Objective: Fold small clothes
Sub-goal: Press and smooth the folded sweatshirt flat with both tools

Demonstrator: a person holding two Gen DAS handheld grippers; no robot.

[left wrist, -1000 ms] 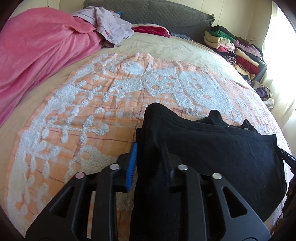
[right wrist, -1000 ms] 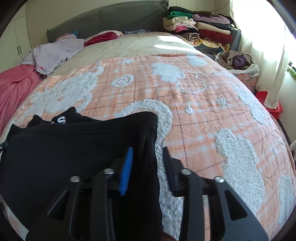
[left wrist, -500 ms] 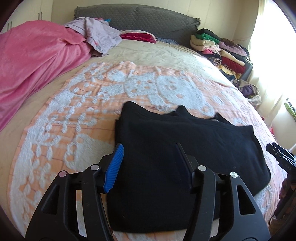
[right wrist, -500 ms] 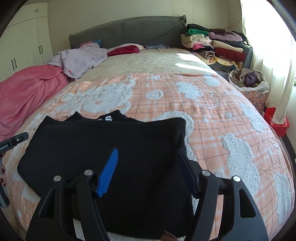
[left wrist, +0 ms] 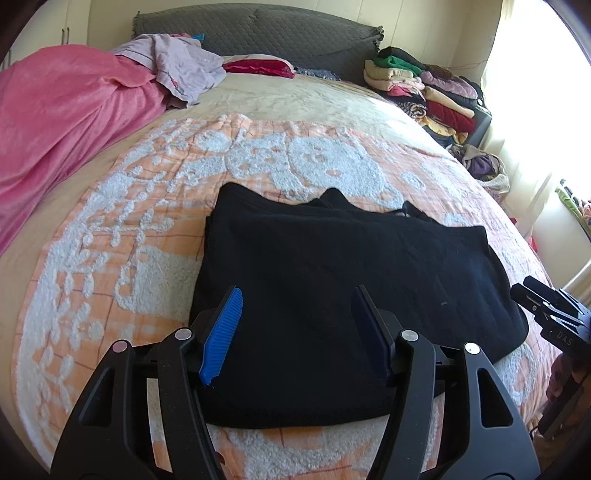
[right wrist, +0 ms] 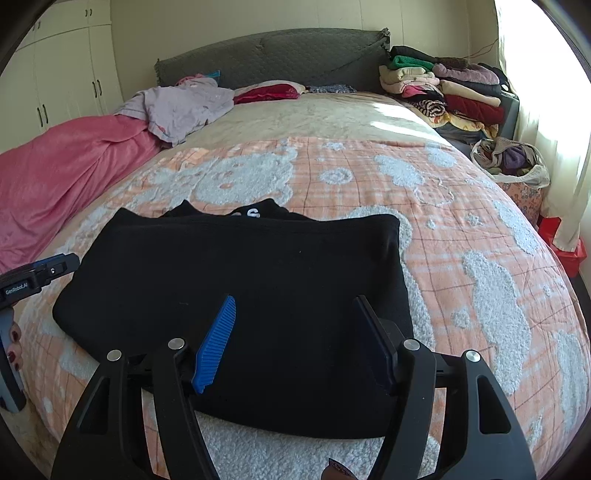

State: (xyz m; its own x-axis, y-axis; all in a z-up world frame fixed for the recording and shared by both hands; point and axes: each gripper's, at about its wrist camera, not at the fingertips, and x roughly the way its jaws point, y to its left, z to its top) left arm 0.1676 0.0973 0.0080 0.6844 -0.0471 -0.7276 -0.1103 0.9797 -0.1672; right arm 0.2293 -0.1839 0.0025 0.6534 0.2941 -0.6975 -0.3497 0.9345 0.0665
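- On the near part of the orange-and-white bedspread (left wrist: 140, 206) lies the folded black garment (left wrist: 332, 277), flat, with its collar edge toward the headboard (left wrist: 280, 29).
- The left gripper (left wrist: 295, 328) hangs over the garment's near left part; its jaws are opening, spread wide, and nothing is gripped between them.
- The right gripper (right wrist: 295, 336) stands over the near right part, jaws wide apart and holding nothing.
- Only the right wrist view shows white lettering (right wrist: 248, 213) at the collar, the wardrobe doors (right wrist: 62, 74) and a hand (right wrist: 13, 350) with dark-painted nails at the left edge.
- Only the left wrist view shows the right gripper's body from the side, at the garment's right end.
- Bare bedspread lies beyond the garment; the pink blanket (left wrist: 62, 122) lies along the left side, and stacked clothes (right wrist: 443, 88) stand by the window.
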